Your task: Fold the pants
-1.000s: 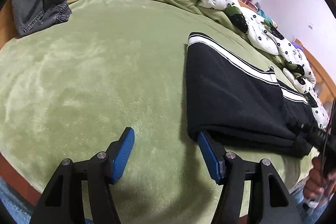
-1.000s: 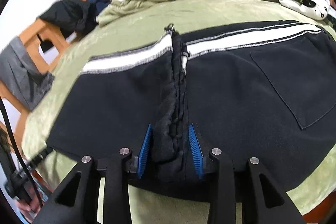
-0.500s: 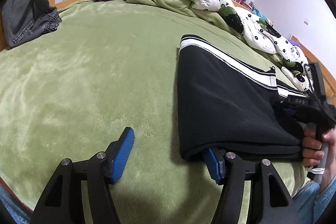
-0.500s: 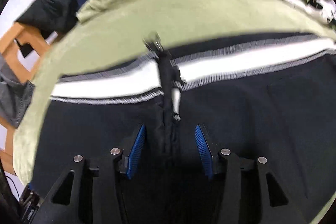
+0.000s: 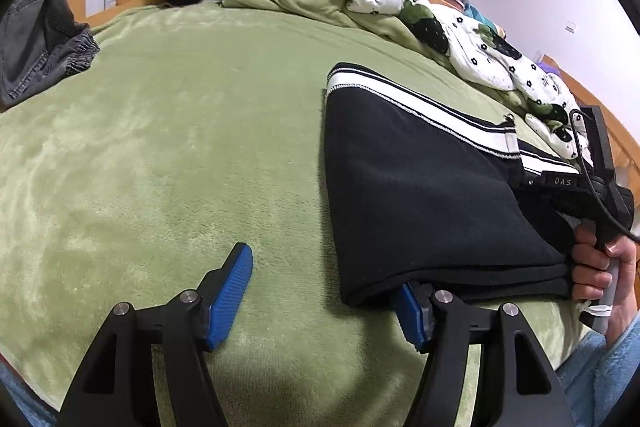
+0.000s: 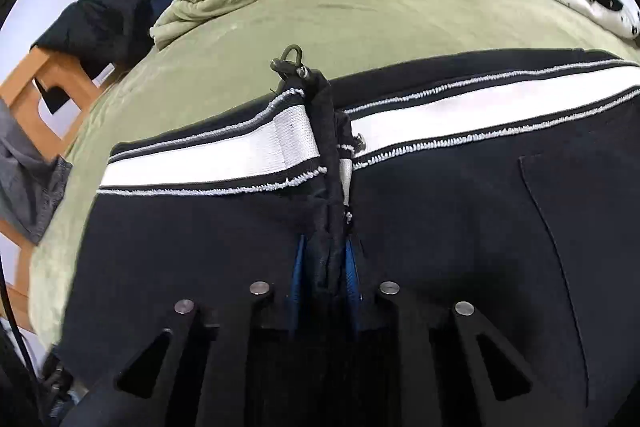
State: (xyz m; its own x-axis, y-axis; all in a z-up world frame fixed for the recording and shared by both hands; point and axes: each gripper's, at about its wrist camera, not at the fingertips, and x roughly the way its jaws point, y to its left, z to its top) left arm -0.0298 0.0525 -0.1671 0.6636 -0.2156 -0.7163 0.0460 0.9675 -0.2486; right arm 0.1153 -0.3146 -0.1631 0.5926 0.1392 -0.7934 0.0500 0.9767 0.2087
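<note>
Pants (image 5: 420, 195), one black pair with white stripes, lie on one green blanket (image 5: 160, 147); right gripper (image 6: 325, 267) has just closed, pinching a fabric ridge; left gripper (image 5: 324, 291) gapes.

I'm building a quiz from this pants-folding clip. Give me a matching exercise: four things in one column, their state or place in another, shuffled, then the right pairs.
Things:
1. right gripper
2. left gripper
3. black pants
4. grey garment

States or places:
A. lies at the far left edge of the bed
B. open, one finger tucked under the cloth's edge
C. lies on the green blanket, white stripe along the far edge
D. pinching a ridge of black cloth; its jaws have just been closing

Pairs: 1-D, 2-B, 3-C, 4-A
</note>
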